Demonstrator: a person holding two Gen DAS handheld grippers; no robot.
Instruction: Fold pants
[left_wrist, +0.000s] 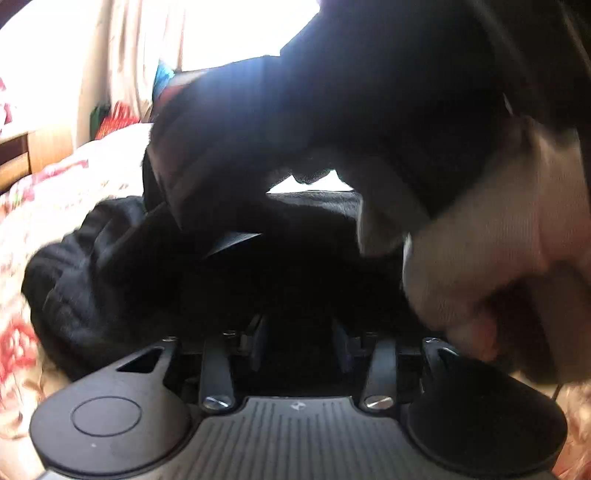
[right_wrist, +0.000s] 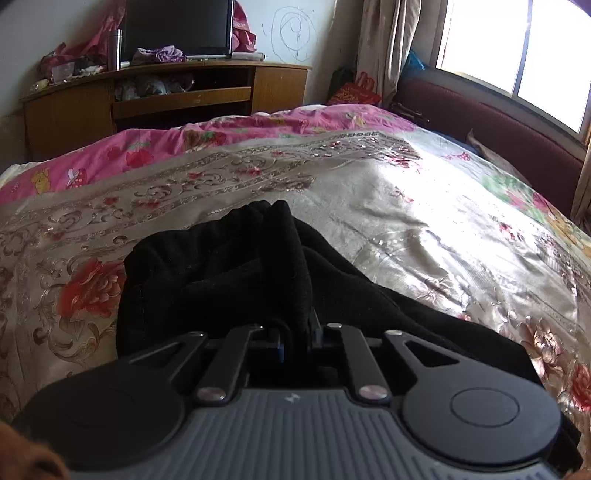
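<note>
The black pants (right_wrist: 207, 273) lie bunched on a floral bedspread (right_wrist: 406, 221). My right gripper (right_wrist: 299, 328) is shut on a raised fold of them, and the cloth runs forward from the jaws in a ridge. In the left wrist view the pants (left_wrist: 92, 273) spread to the left. Dark cloth fills the gap between the part-closed fingers of my left gripper (left_wrist: 299, 339), which grips a thick bunch. A hand in a white glove (left_wrist: 480, 240) holds the other gripper's dark body close above and crosses most of that view, which is blurred.
A pink quilt (right_wrist: 221, 133) lies at the far end of the bed. Behind it stands a wooden cabinet (right_wrist: 166, 96) with a dark screen (right_wrist: 177, 26) and clutter. A bright window (right_wrist: 517, 55), curtains and a dark red padded rail (right_wrist: 480, 122) are on the right.
</note>
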